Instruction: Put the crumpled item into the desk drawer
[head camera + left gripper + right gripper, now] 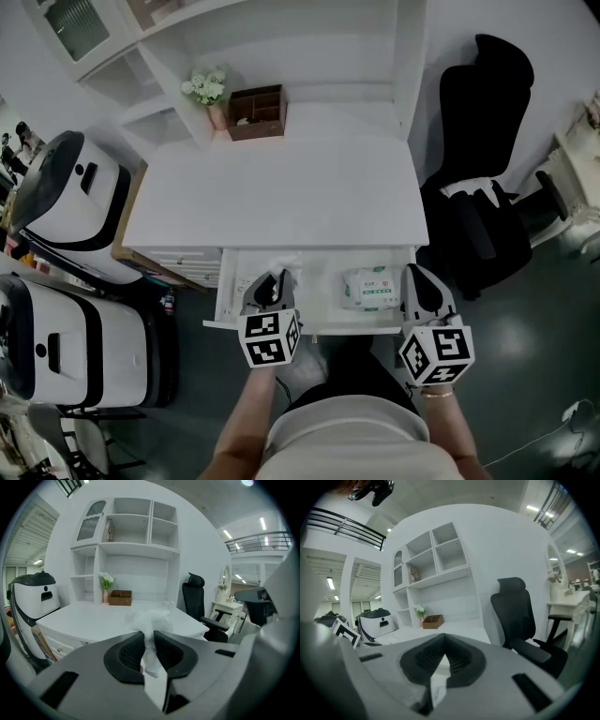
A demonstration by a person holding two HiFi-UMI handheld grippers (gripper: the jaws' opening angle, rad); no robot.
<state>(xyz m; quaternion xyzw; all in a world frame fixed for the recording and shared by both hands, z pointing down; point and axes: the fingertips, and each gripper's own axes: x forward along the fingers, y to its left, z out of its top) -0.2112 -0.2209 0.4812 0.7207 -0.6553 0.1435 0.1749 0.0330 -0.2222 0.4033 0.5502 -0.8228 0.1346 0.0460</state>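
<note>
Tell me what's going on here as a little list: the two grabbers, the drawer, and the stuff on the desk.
Drawer: open, wipes pack inside
Left gripper: shut on the crumpled item, over the drawer's left part
Right gripper: shut, empty, at the drawer's right end
Desk: brown box and flowers at the back
Beside the desk: black chair

smooth matt desk (281, 187), filmy plastic crumpled item (152, 618), wooden box (256, 112)
</note>
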